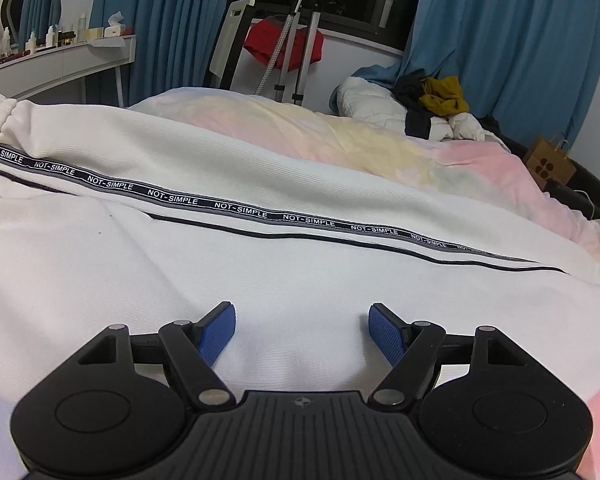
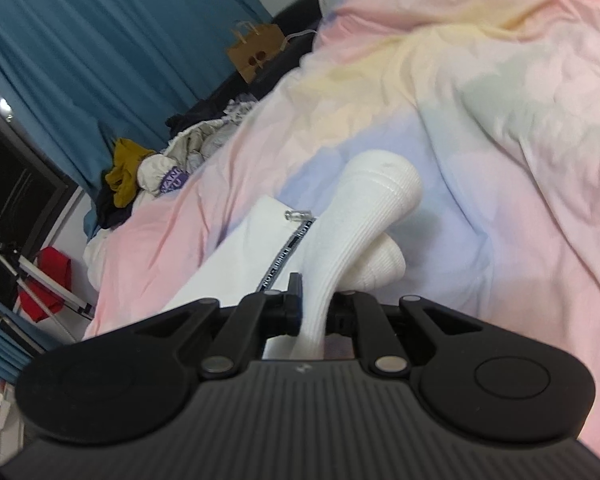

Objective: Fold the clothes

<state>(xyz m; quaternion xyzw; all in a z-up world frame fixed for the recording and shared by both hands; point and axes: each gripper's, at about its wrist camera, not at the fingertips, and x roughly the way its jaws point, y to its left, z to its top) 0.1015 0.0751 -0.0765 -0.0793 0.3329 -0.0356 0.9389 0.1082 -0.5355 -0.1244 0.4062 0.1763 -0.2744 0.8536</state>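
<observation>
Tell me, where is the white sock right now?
In the right wrist view, the white sock is pinched in the right gripper, sticking out over the pastel bedcover, right beside the white trousers with the lettered stripe.

one pair of white pants (image 1: 260,184) lies ahead of the left jaws. two white socks (image 2: 364,224) sit at the right jaws. beyond the jaws are one bed (image 2: 500,120), one brown paper bag (image 2: 256,50) and one clothes pile (image 1: 436,104).

"not-simple" repeated along dark side tape (image 1: 240,209) of white trousers (image 1: 180,280)
</observation>
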